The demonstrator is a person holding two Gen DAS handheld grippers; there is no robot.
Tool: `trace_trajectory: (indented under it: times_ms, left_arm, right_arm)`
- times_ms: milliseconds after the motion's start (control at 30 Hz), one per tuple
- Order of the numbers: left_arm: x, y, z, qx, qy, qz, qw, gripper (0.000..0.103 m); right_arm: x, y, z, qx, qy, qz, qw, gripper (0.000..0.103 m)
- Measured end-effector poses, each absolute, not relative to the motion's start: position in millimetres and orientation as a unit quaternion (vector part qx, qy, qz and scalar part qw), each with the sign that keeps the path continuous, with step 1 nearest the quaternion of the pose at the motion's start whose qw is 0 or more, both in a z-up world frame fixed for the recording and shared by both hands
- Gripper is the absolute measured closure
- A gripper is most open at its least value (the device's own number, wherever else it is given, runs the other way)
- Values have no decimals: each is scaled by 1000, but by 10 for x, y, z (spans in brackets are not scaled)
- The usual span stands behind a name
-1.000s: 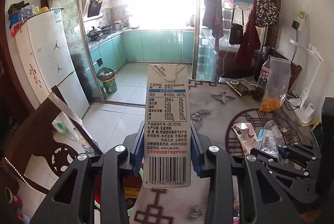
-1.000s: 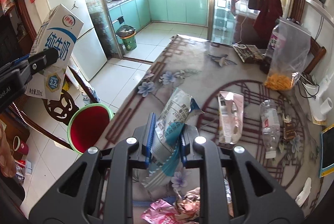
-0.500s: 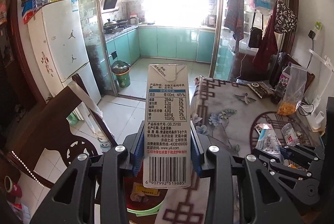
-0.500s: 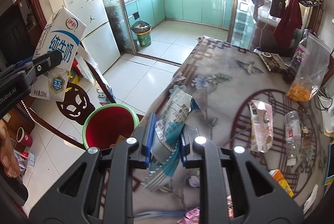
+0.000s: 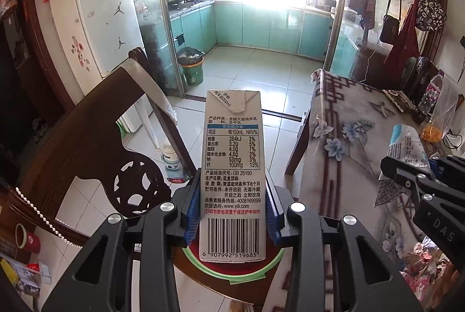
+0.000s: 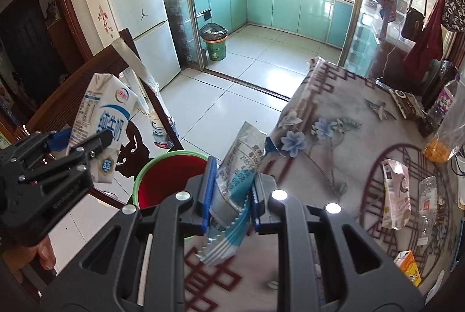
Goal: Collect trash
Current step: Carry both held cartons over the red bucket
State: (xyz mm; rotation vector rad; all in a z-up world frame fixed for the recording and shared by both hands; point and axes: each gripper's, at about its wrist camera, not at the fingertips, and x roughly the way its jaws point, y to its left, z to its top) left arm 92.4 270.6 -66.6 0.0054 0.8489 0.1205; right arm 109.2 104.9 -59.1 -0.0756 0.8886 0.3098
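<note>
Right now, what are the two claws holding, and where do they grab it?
Left claw squeezes the white milk carton on its lower sides. Right claw pinches the crumpled blue-and-white pouch near its lower end.

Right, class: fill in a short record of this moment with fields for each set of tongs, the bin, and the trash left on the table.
left tongs: shut on a milk carton, held upright above the bin
right tongs: shut on a crumpled wrapper
bin: red inside, green rim, on the floor beside the table
trash left on table: pink pouch, clear plastic bottle, small orange carton
step not yet done: neither item dropped
</note>
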Motion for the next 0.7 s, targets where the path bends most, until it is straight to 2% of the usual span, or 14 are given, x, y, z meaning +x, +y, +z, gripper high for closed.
trace_trajectory:
  times_ms: [700]
  left_arm:
    - [1497,3071,-1265,-8,478,66,876,68]
  right_arm:
    - [1561,1549,-945,-45,469,170,866,82]
